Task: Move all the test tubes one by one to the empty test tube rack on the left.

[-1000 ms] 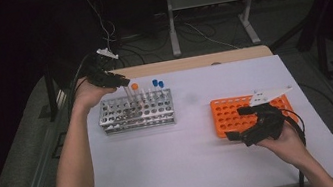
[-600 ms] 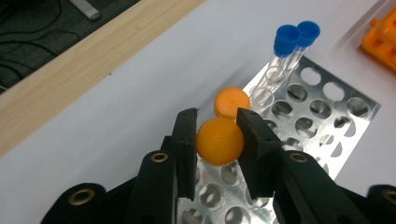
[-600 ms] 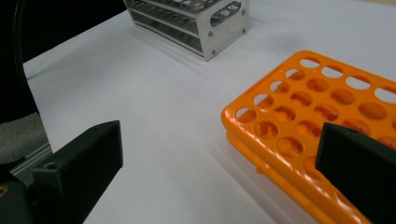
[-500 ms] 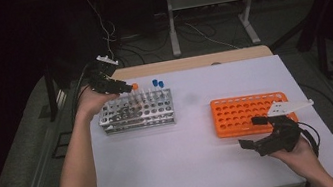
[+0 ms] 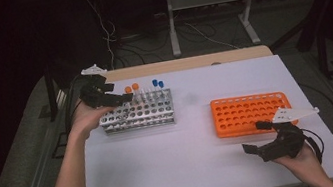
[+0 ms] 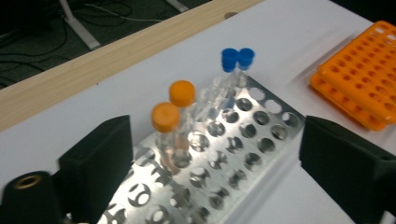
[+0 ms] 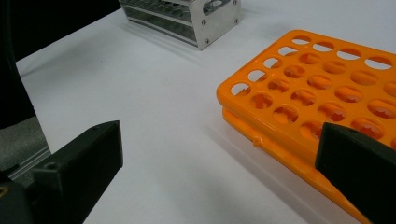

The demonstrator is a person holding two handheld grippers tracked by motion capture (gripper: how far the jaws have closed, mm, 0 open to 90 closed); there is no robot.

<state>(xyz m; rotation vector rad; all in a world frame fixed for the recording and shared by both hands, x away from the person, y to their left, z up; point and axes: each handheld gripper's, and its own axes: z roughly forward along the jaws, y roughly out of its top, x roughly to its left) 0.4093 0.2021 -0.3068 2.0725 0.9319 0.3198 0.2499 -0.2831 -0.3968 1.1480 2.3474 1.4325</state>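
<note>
Both pairs of jaws stand spread with nothing between them. From the high view, your left gripper (image 5: 122,98) hovers at the left end of the metal rack (image 5: 138,116), which sits on the white table (image 5: 187,171) well apart from the orange rack (image 5: 250,113); your right gripper (image 5: 261,137) hangs just in front of the orange rack's near edge, released. In the left gripper view, two orange-capped tubes (image 6: 173,126) stand upright in the metal rack between your open jaws, and two blue-capped tubes (image 6: 237,70) stand farther along the same rack. These tubes look thin, clear, light and probably slippery, so you would likely do best taking one just under its cap with a gentle squeeze and lifting it straight up. In the right gripper view, your jaws flank the empty corner of the orange rack, with the metal rack beyond. No label or writing is legible anywhere.
</note>
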